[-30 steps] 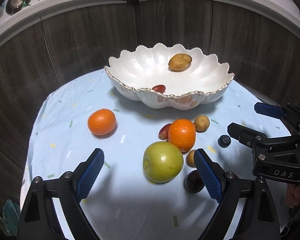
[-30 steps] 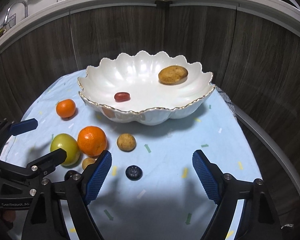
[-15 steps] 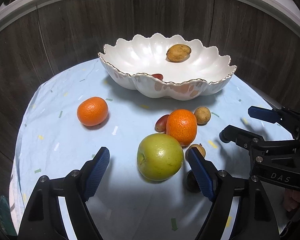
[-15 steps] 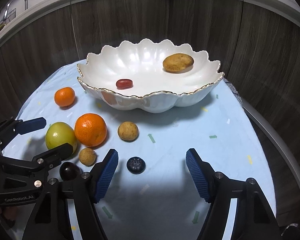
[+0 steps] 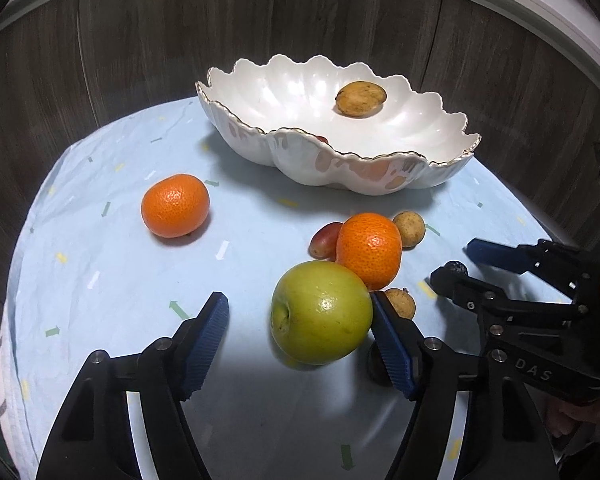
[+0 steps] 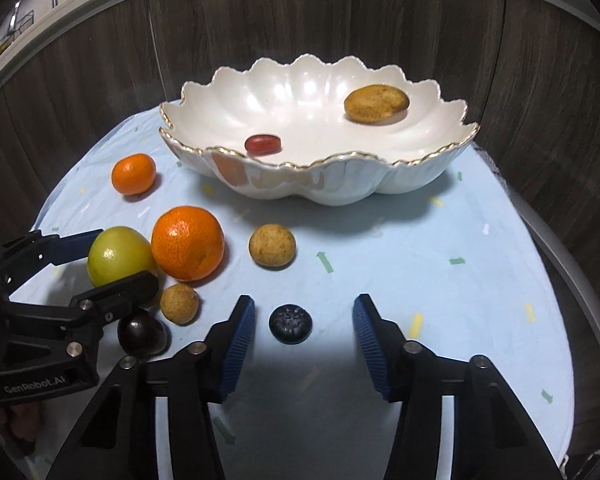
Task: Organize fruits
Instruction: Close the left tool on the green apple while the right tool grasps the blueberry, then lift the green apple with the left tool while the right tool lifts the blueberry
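Note:
A white scalloped bowl [image 5: 340, 168] [image 6: 340, 188] holds a brown oval fruit [image 6: 376, 103] and a red grape [image 6: 263, 144]. In the left wrist view my left gripper [image 5: 300, 332] straddles the green apple [image 5: 320, 312]. Its jaws are closing; the right pad [image 5: 388, 340] meets the apple and the left pad stands apart. The right wrist view has my right gripper [image 6: 304, 332] around a blueberry [image 6: 290, 324], jaws closing, pads clear of it. Each view also catches the other tool: the right gripper [image 5: 458, 260] and the left gripper [image 6: 124, 258].
On the light blue cloth [image 6: 420, 260] lie two oranges [image 6: 133, 173] [image 6: 188, 243], two small brown round fruits [image 6: 272, 245] [image 6: 179, 303], a dark plum [image 6: 142, 334] and a red date [image 5: 326, 240]. Dark wood panelling rises close behind the bowl.
Both grippers' jaws have narrowed. The left gripper has closed in around the green apple. The right gripper has sunk a little, bringing the blueberry between its fingers.

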